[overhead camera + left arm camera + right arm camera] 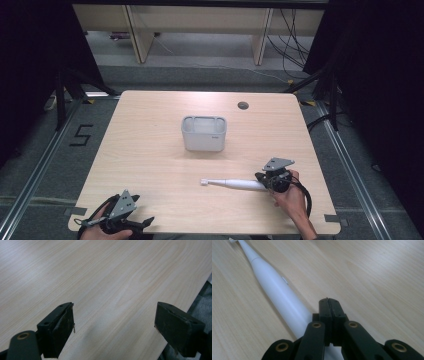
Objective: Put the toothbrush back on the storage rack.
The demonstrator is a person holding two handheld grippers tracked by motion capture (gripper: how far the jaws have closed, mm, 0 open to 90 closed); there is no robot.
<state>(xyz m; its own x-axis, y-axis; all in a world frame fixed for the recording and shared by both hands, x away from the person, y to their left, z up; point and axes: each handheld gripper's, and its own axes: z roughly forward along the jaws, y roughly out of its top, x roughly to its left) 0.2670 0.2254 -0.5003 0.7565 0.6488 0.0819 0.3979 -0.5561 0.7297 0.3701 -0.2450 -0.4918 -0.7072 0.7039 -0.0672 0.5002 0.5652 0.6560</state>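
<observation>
Wooden table (150,150), white electric toothbrush (235,184) lying near its front right.
Right gripper (329,302) pressed together, empty, over the handle's end; left gripper (115,322) spread. Likely light, rigid, slippery: grasp mid-handle.

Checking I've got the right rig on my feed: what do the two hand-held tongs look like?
Both are black. The left tongs and the right tongs each carry a grey three-cornered plate with small holes on top, and a black cable loops from each body. Up close, the left pads are flat, scuffed black blocks; the right tongs' arms have brass-coloured pivot rings. No sleeves visible.
</observation>
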